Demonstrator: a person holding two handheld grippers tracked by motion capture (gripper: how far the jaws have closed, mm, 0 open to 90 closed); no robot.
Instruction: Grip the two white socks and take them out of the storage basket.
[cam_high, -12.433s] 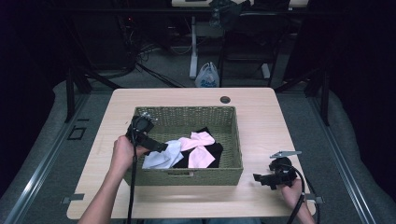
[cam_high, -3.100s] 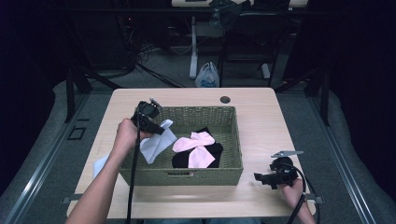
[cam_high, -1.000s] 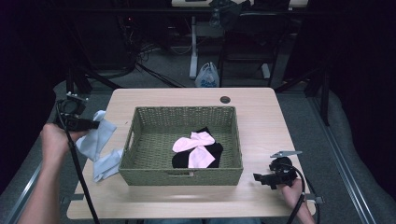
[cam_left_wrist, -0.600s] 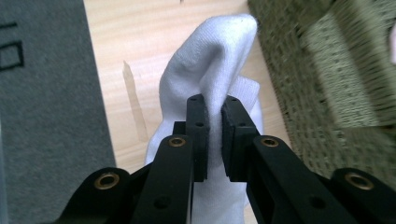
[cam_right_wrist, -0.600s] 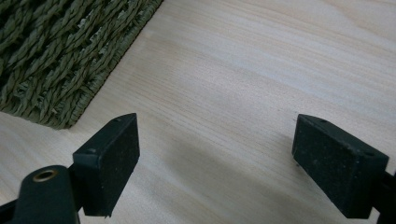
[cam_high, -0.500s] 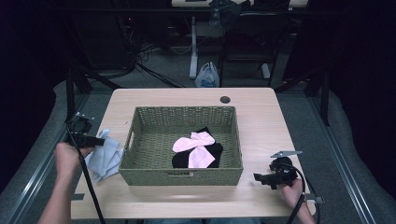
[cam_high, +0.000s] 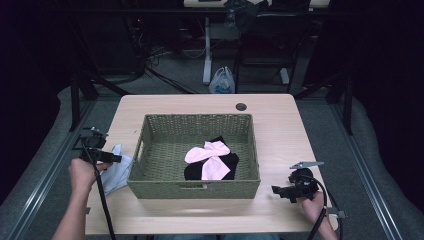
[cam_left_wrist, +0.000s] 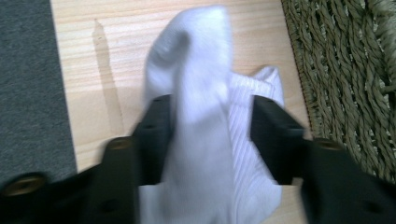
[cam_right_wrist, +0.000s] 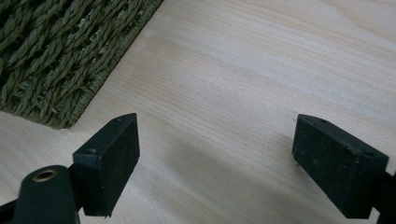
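Left gripper (cam_left_wrist: 205, 126): jaws parted, with the white ribbed cotton sock (cam_left_wrist: 205, 93) draped between them; can't tell if they're pinching it. Sock lies on the light wooden table (cam_high: 280, 110), just left of the green woven wicker basket (cam_high: 195, 187). Left hand (cam_high: 82, 172) low at the table's left edge. Right gripper (cam_right_wrist: 215, 140): jaws wide apart, empty, over bare table near the basket's corner. Pink and black socks (cam_high: 212, 159) in the basket.

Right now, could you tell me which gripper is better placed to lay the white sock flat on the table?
The left gripper: its jaws already straddle the white sock on the table, left of the basket. The right gripper sits open over bare wood on the basket's far side.
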